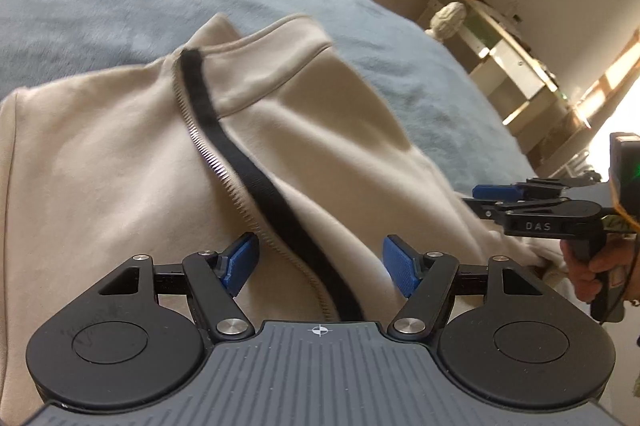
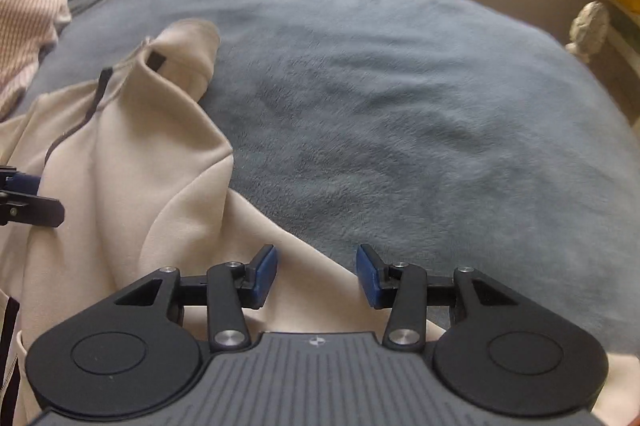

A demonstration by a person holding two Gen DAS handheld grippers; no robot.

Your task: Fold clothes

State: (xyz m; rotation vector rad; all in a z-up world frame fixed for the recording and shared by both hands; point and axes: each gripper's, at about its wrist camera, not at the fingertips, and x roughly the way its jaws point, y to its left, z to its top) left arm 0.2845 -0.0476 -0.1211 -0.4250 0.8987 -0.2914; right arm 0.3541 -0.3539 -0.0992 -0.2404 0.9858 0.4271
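A cream zip-up jacket [image 1: 120, 154] lies spread on a bed covered by a grey-blue blanket [image 2: 400, 114], with two hand-held tongs poised over it.

At far left in the right wrist view, a striped pink garment [image 2: 24, 30] sits bunched at the bed's edge. Beside it the jacket lies face up, its collar [image 1: 264, 66] standing toward the headboard and its dark zip band [image 1: 248, 162] running down the front. The left tongs [image 1: 318, 264] hang above the zip with their blue pads apart, nothing between them but the cloth below. The right tongs [image 2: 316, 276] hover over the jacket's right edge where it meets the blanket, pads likewise apart and gripping nothing. A hand [image 1: 592, 262] holds their handle. At far right, shelving [image 1: 508, 66] stands against the wall.
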